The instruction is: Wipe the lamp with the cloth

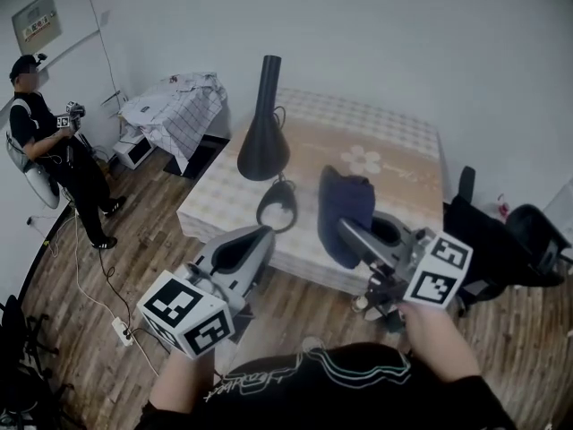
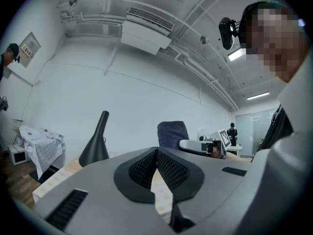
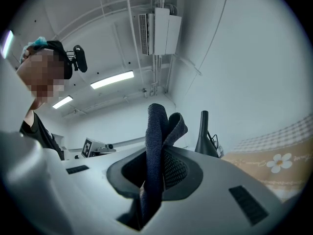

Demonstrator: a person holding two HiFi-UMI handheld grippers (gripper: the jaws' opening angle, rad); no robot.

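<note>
Left gripper (image 2: 156,154): grey moulded plastic shell with black ribbed pads. Jaws together at the tips, nothing between them. Held low at the near left edge of the bed.
Left marker cube (image 1: 183,313): white block with black square codes, at the rear of the left gripper.
Right gripper (image 3: 159,155): same grey shell and ribbed pads. Jaws clamped on the cloth.
Right marker cube (image 1: 439,271): white with black codes, just above the person's hand.
Dark blue knitted cloth (image 3: 156,126): coarse weave, folded double. It stands up out of the right jaws with a rounded top fold and hangs through below them. In the head view it is lifted over the bed, right of the lamp and apart from it.
Black cone-shaped lamp (image 1: 263,137): smooth matt shade, wide at the base and tapering to a tall narrow neck. Upright on the bed near its front left part, beyond both grippers, touched by neither.
Dark loop (image 1: 277,204): lies just in front of the lamp base; cable or ring, cannot tell.
Bed (image 1: 394,141): beige checked cover with a white flower print.
Wooden plank floor (image 1: 134,240): a white power strip (image 1: 121,331) and its cable lie on it.
Checked fabric (image 1: 175,106): draped over something at the far left corner.
Person in black (image 1: 54,141): stands at far left.
Black office chair (image 1: 528,240): far right.
</note>
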